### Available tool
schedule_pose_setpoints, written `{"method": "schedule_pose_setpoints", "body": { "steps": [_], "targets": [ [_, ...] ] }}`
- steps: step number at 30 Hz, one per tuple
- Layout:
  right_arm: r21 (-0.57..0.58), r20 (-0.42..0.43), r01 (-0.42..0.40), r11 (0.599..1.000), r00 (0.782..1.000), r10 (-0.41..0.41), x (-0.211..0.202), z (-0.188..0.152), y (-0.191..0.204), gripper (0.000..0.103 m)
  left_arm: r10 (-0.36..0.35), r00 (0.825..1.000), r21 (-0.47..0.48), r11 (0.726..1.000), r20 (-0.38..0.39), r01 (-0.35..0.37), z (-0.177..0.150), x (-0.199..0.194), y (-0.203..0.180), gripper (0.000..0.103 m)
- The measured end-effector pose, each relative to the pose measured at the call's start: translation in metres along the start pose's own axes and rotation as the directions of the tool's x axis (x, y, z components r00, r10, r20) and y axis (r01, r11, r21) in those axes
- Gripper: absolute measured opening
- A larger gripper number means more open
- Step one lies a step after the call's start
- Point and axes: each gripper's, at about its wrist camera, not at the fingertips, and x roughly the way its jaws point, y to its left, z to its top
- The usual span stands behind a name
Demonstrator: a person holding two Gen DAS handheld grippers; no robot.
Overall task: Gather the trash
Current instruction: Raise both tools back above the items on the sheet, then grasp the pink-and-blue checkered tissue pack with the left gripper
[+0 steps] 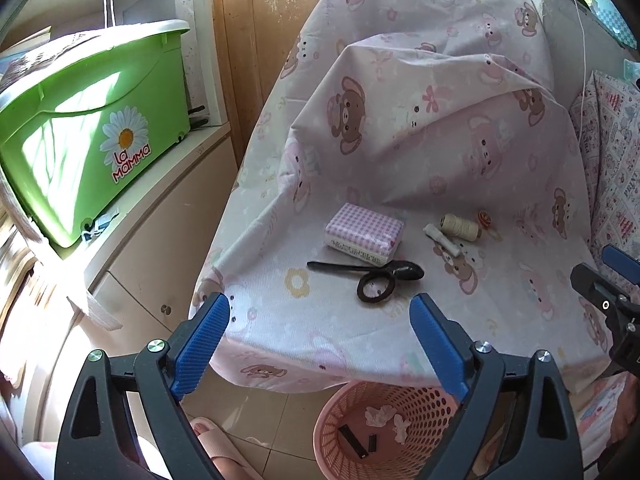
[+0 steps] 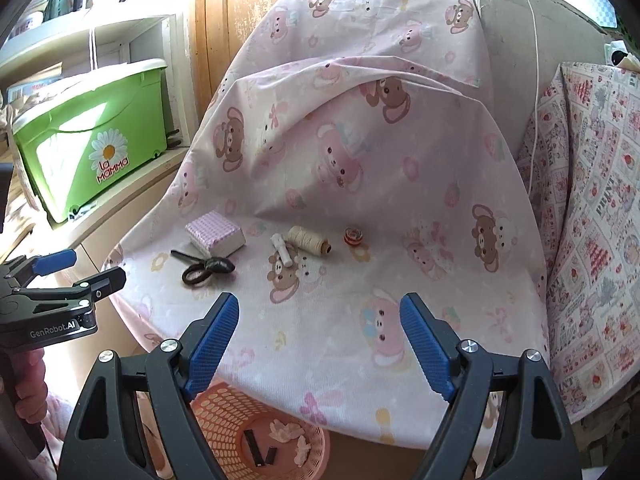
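Left tongs (image 1: 320,312) and right tongs (image 2: 318,312) both apart and empty, above cloth-covered table (image 2: 360,320), crumpled paper (image 1: 380,416) in pink basket (image 1: 340,420) below

Before you, the pink sheet (image 1: 400,320) carries a gingham pack (image 1: 363,235), scissors (image 1: 370,278), a twine spool (image 1: 460,227), a white tube (image 1: 442,240) and a small orange disc (image 1: 485,218).

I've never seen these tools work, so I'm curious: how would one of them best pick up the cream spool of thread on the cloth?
Probably across its round middle. The cream spool lies on its side on the pink cloth, so the right hand-held gripper, jaws open, could come down from above with one finger on each long side. The white tube lies close on one side, so the fingers need care there.
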Motion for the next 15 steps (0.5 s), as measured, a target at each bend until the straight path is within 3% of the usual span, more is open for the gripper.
{"method": "schedule_pose_setpoints", "body": {
  "steps": [5, 9, 12, 15],
  "targets": [
    [0.003, 0.035, 0.042, 0.999, 0.998, -0.043, 0.006, 0.042, -0.021, 0.084, 0.045, 0.995, -0.010, 0.999, 0.091, -0.045, 0.043, -0.002, 0.004, 0.095],
    [0.007, 0.084, 0.083, 0.997, 0.993, -0.083, 0.010, 0.057, -0.033, 0.084, 0.048, 0.991, -0.013, 0.999, 0.126, -0.046, 0.056, 0.002, 0.007, 0.096],
    [0.045, 0.108, 0.082, 0.996, 0.990, -0.087, 0.015, 0.054, -0.042, 0.084, 0.047, 0.991, -0.003, 0.999, 0.126, -0.047, 0.050, 0.012, 0.010, 0.097],
    [0.088, 0.121, 0.102, 0.991, 0.986, -0.112, 0.023, 0.041, -0.049, 0.084, 0.008, 0.997, 0.032, 0.999, 0.073, -0.010, 0.040, 0.029, 0.017, 0.097]
  ]
}}
